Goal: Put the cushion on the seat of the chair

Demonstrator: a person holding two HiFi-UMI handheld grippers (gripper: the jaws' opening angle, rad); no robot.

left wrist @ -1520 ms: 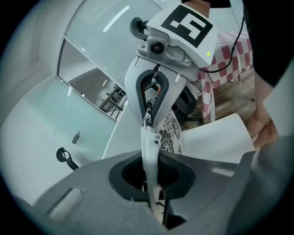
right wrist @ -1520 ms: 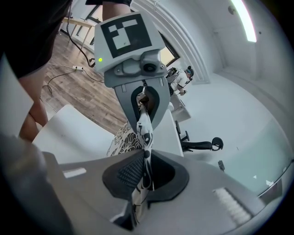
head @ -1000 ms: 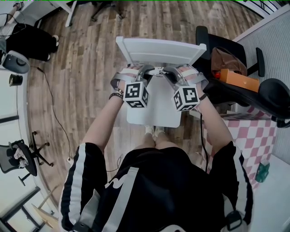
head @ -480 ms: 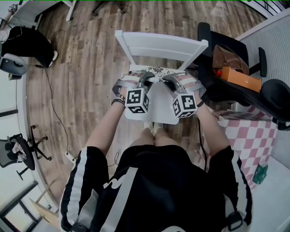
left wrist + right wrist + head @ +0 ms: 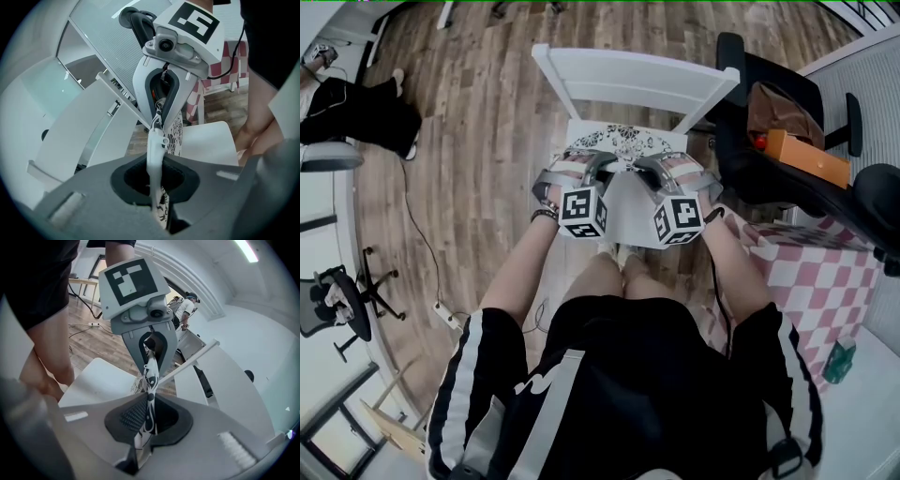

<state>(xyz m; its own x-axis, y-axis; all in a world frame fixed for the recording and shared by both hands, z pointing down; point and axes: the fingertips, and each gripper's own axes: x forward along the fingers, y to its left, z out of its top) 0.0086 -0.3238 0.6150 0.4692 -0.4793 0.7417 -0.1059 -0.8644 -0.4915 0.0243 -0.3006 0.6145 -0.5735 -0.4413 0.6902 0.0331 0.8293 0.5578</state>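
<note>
In the head view the white chair stands at twelve o'clock from the person, with its backrest farthest away. Both tools hang low over its seat, the left gripper and right gripper almost tip to tip. The black-and-white patterned cushion spreads from their tips toward twelve o'clock, over the rear of the seat just short of the backrest. A second ago only a sliver of pattern showed between the tips, and the hands sat higher against the backrest. Now they have sunk and far more fabric is laid out. So the far part of the cushion seems to be settling on the seat while the near edge is held up, though I cannot tell whether it already rests there. In the left gripper view the jaws are all but closed, nipping a thin patterned edge of the cushion. That edge runs up to the other tool at twelve o'clock, and bare seat lies at three o'clock. The right gripper view shows the same: jaws pinched nearly together on the patterned edge, bare seat at nine o'clock, the backrest at two o'clock. I judge the lowering nearly done. What remains is to bring the near edge down flat and release with both.
</note>
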